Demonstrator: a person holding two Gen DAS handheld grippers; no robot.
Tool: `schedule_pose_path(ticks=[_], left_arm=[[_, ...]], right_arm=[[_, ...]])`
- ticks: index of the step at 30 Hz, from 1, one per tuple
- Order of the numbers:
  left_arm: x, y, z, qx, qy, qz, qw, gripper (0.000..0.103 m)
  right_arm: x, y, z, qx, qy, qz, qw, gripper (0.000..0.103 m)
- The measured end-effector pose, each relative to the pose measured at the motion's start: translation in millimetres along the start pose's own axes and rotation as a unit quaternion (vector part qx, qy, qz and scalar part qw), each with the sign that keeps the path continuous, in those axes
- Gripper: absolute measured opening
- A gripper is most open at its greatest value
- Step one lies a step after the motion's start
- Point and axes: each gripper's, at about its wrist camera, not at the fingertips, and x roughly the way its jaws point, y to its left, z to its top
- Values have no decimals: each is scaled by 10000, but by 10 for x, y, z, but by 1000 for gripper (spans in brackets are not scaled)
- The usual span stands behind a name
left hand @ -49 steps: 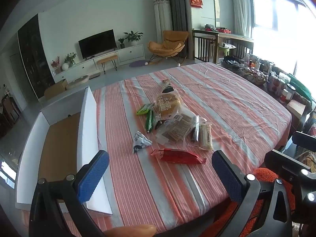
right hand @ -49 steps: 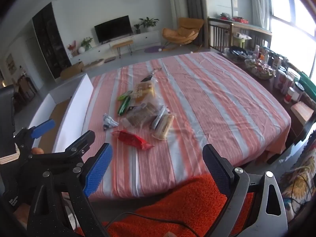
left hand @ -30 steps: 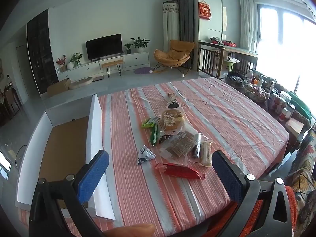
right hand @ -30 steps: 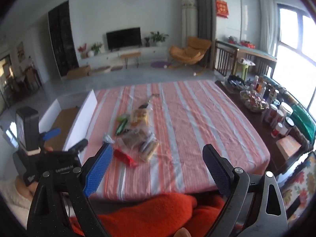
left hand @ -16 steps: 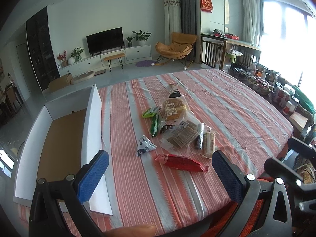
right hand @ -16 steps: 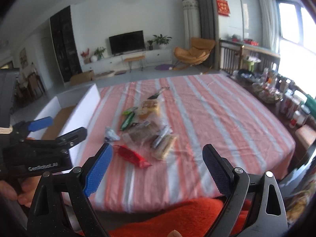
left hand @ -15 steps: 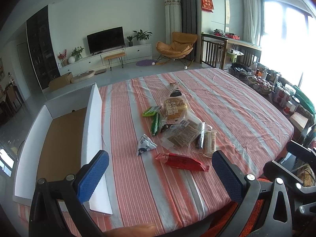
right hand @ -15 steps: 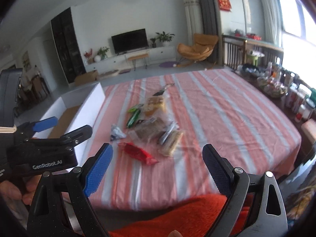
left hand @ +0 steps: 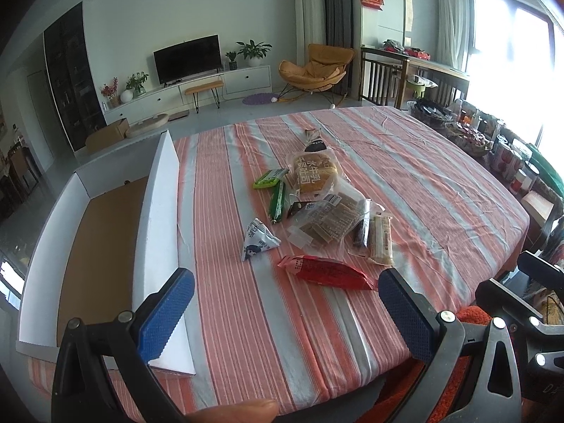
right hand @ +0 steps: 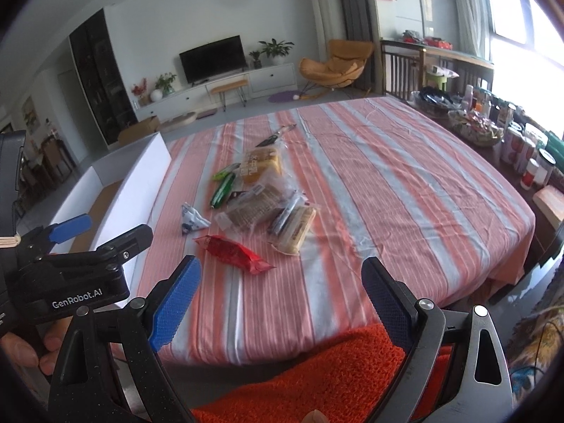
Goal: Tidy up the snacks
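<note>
Both the left tongs (left hand: 285,312) and right tongs (right hand: 280,303) hang wide apart and empty at the worktop's near edge, likely poised for a first pick. The crinkly red foil snack packet (left hand: 326,272) lies nearest; the other wrapped snacks (left hand: 319,208) cluster beyond, beside the open white cardboard box (left hand: 158,211), probably their destination.

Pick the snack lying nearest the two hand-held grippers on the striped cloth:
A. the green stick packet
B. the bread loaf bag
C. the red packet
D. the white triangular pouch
C: the red packet lies at the near edge of the snack pile, just ahead of the open left hand-held gripper, while the other three sit farther back.
</note>
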Motion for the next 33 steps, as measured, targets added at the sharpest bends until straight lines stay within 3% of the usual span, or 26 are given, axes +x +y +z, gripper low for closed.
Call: schedule_pose_path(ticks=[15,33], left_arm=[[-2,-14,-17,5,-18,14,10000,103],[53,-29,-48,29,108,-24,9999,103]], right_arm=[[-48,-21,5,84,-144,-7,9999,94],[-18,-36,-6,303,112,-87,9994,94]])
